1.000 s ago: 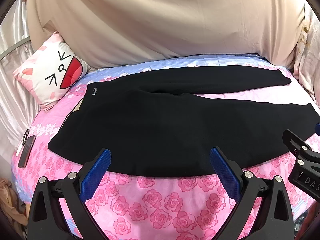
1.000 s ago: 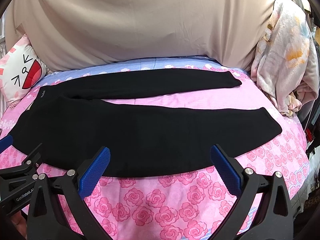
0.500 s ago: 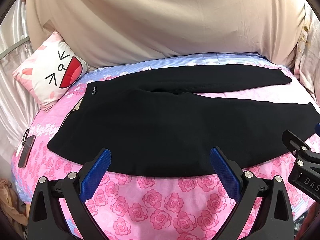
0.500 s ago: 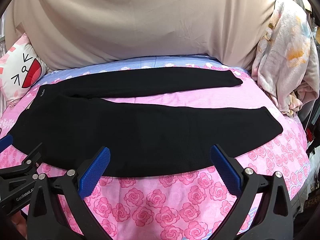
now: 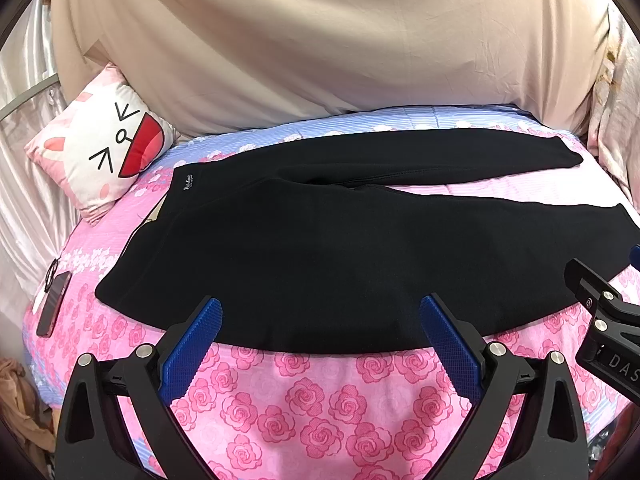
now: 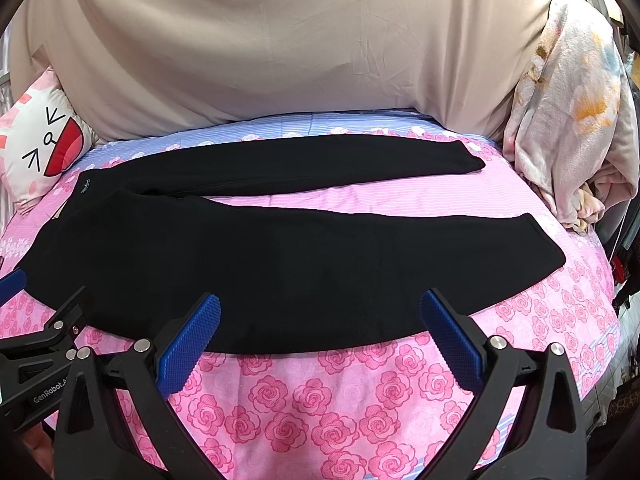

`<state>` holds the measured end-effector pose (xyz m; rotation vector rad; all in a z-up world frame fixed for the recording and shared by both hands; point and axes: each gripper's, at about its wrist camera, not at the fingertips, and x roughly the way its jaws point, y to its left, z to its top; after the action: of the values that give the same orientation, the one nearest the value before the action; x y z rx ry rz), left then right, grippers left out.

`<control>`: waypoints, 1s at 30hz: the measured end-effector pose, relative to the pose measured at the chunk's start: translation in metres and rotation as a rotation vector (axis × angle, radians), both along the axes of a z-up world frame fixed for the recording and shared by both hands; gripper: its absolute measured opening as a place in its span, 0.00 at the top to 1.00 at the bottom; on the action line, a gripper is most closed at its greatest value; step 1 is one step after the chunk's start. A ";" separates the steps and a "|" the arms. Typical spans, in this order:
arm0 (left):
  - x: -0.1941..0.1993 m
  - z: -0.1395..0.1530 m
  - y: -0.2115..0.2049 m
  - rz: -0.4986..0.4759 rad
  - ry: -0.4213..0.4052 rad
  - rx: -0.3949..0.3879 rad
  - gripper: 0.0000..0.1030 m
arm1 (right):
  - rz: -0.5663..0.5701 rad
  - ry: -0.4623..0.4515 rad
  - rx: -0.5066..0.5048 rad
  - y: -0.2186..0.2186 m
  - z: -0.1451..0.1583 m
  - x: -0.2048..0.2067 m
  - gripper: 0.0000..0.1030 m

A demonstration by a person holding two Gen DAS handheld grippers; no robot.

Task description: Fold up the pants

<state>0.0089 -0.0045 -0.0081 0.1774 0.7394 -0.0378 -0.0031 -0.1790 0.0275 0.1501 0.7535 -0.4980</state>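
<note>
Black pants lie flat across the rose-print bed, waistband at the left, both legs spread apart toward the right; they also show in the right wrist view. My left gripper is open and empty, hovering over the near edge of the pants' seat. My right gripper is open and empty, over the near edge of the near leg. Each gripper shows at the other view's side.
A cat-face pillow sits at the back left. A beige sheet hangs behind the bed. A phone lies at the bed's left edge. A floral blanket is piled at the right.
Both views have shifted slightly; the grippers stay open and the pants have not moved.
</note>
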 end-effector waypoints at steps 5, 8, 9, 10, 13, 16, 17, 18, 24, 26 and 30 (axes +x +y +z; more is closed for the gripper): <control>0.000 -0.001 0.000 -0.001 0.002 0.001 0.05 | 0.002 0.001 0.003 0.000 -0.001 0.000 0.05; 0.001 -0.001 0.001 0.000 0.004 0.002 0.05 | 0.001 0.002 0.004 0.000 -0.001 0.000 0.05; 0.001 -0.001 0.000 -0.001 0.004 0.003 0.05 | 0.000 0.002 0.005 0.000 -0.001 0.000 0.05; 0.001 -0.002 0.000 -0.001 0.005 0.004 0.05 | 0.000 0.003 0.007 0.000 -0.001 0.000 0.05; 0.003 -0.003 -0.001 -0.001 0.009 0.007 0.05 | 0.000 0.008 0.011 -0.001 -0.003 0.002 0.05; 0.004 -0.004 -0.003 -0.001 0.012 0.009 0.05 | -0.002 0.010 0.010 -0.002 -0.003 0.003 0.05; 0.004 -0.004 -0.003 -0.002 0.014 0.009 0.05 | -0.003 0.011 0.011 -0.002 -0.004 0.003 0.05; 0.004 -0.004 -0.003 -0.002 0.015 0.009 0.05 | -0.003 0.013 0.012 -0.003 -0.004 0.004 0.05; 0.019 -0.005 0.004 -0.004 0.023 0.001 0.05 | 0.022 -0.007 0.028 -0.020 -0.004 0.010 0.05; 0.033 -0.003 0.014 0.004 0.022 -0.007 0.05 | 0.065 -0.048 0.079 -0.043 -0.001 0.014 0.05; 0.081 0.009 0.047 0.061 -0.027 -0.005 0.05 | 0.036 -0.153 0.200 -0.146 0.010 0.031 0.05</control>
<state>0.0897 0.0429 0.0007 0.1499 0.7174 0.0208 0.0284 -0.3253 0.0375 0.3567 0.6537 -0.3720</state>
